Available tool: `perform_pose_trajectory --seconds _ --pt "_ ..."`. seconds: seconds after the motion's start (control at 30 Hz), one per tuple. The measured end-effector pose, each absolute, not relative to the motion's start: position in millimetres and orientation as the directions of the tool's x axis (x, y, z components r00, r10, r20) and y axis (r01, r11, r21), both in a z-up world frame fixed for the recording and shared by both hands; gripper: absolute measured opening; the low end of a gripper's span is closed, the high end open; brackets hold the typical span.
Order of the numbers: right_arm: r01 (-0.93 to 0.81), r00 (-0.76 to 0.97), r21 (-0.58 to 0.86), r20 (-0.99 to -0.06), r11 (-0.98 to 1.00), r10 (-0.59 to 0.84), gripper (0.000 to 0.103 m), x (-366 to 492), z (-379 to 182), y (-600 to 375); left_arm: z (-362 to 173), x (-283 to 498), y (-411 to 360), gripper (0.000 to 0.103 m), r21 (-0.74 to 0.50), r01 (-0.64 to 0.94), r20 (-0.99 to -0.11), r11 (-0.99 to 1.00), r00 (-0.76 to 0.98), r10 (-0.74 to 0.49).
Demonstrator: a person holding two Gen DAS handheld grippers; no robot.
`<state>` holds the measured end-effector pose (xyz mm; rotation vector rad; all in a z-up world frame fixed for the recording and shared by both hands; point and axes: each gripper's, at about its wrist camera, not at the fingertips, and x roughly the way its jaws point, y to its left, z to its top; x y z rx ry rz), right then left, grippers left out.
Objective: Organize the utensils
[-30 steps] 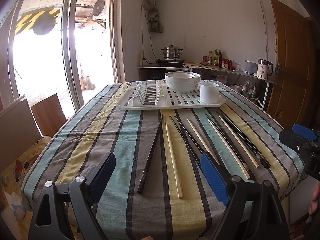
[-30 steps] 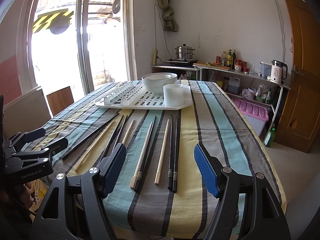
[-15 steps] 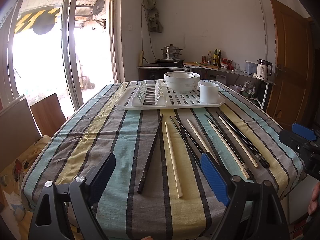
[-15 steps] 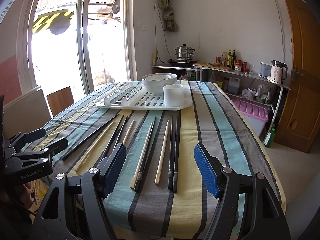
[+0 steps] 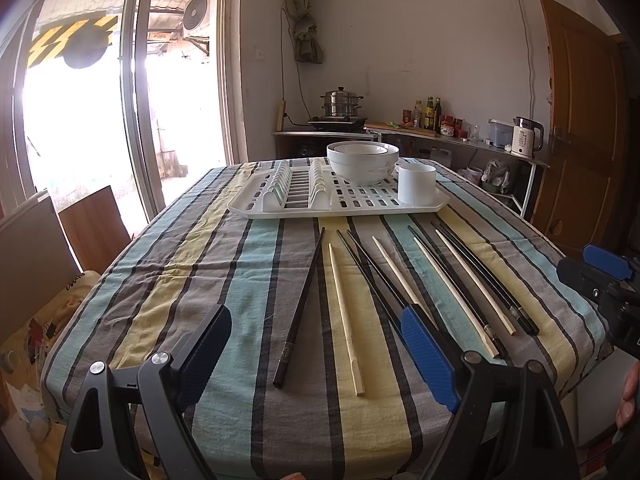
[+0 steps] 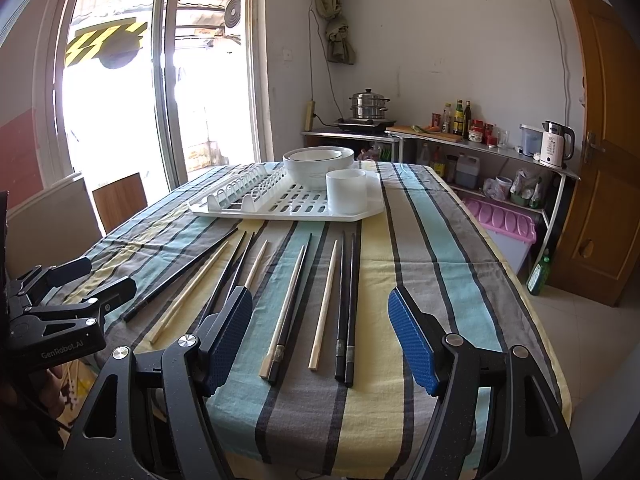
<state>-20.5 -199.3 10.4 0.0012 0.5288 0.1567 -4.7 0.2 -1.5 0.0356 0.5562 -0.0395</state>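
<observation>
Several chopsticks, black and pale wood, lie side by side on the striped tablecloth, pointing toward a white drying rack [image 5: 340, 204] [image 6: 288, 204]. In the left wrist view a black chopstick [image 5: 300, 308] and a wooden chopstick [image 5: 345, 316] lie between the fingers of my open, empty left gripper [image 5: 316, 352]. In the right wrist view a wooden chopstick [image 6: 325, 300] and a black pair [image 6: 347, 304] lie ahead of my open, empty right gripper [image 6: 322, 334]. Both grippers hover at the table's near edge. A white cup [image 5: 417, 185] [image 6: 346, 192] and stacked white bowls [image 5: 363, 162] [image 6: 318, 164] stand on the rack.
The left gripper [image 6: 60, 312] shows at the left edge of the right wrist view; the right gripper [image 5: 600, 272] shows at the right edge of the left wrist view. A wooden chair [image 5: 94, 232] stands left of the table. A counter with a kettle [image 6: 556, 144] lines the back wall.
</observation>
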Motion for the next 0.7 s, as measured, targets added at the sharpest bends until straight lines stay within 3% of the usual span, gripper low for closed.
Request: perform_pose_trajectory --seconds 0.7 --pt "-0.148 0.852 0.043 -0.503 0.988 0.149 0.071 -17.5 8.3 -200.4 -3.8 -0.7 -1.5 0.087 0.025 0.061 -0.536 0.998 0.843 -0.038"
